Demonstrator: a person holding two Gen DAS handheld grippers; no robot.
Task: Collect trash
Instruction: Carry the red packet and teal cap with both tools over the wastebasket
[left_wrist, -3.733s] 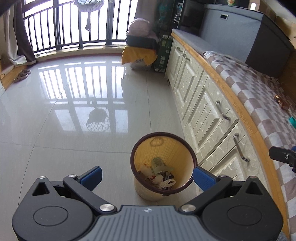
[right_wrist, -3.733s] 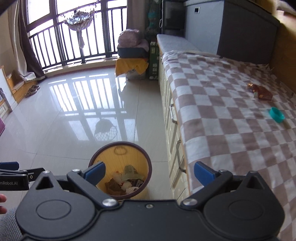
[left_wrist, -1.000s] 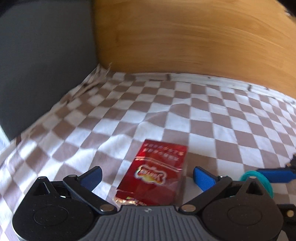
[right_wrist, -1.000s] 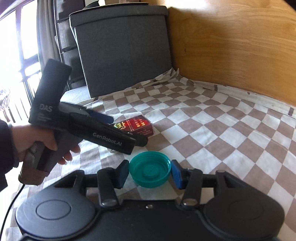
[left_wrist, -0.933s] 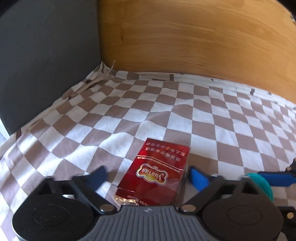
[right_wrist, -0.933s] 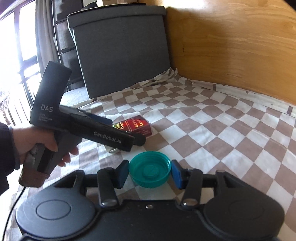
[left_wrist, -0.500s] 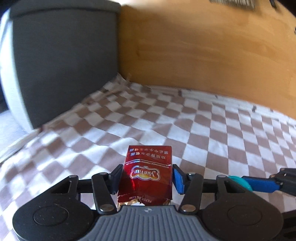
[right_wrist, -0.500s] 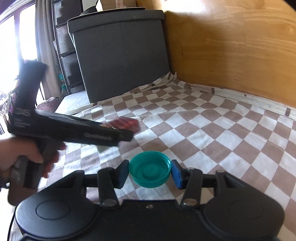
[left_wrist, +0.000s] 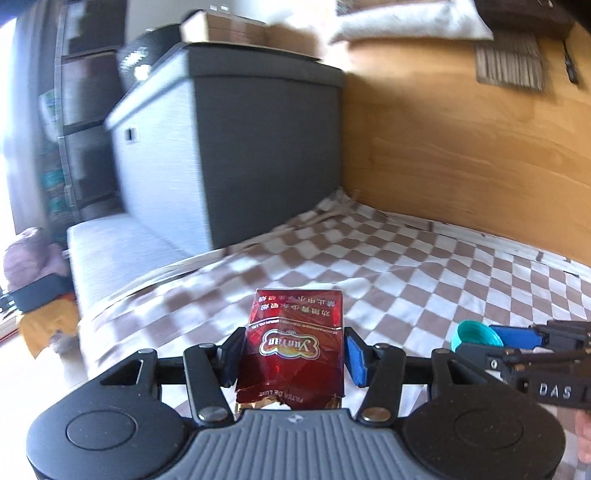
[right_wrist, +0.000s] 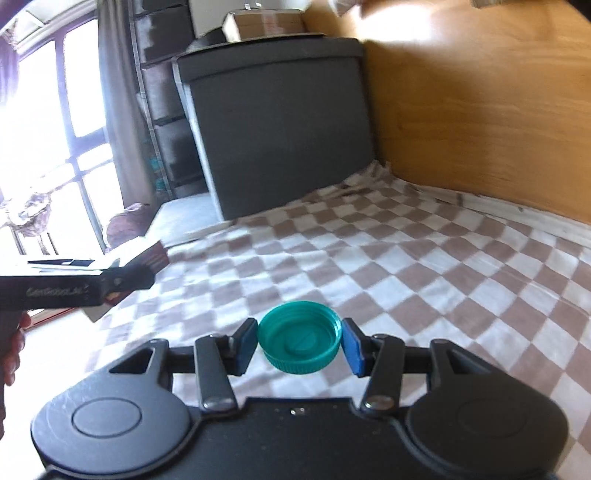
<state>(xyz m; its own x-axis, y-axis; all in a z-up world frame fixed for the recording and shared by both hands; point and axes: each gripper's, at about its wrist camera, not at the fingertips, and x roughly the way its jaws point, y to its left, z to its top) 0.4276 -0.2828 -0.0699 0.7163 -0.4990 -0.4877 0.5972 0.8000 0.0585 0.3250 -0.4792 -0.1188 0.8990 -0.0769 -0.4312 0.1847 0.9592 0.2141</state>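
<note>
Left wrist view: my left gripper (left_wrist: 293, 354) clamps the red packet (left_wrist: 295, 343), its long axis pointing forward between the jaws; my right gripper (right_wrist: 299, 341) grips the green cap (right_wrist: 299, 341).

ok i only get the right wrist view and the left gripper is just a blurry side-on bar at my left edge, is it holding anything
Observer: Yes. In the left wrist view the left gripper is shut on a red cigarette pack. Its jaws have just been closing, and both pads press the pack's sides.
Operator: which way round is the pack
Observer: The torn end, with gold foil showing, faces the gripper body. The intact end points forward.
Operator: is it off the cloth
Observer: It looks lifted, since the checked cloth lies well beyond its front edge. The pack's underside is hidden, though.
</note>
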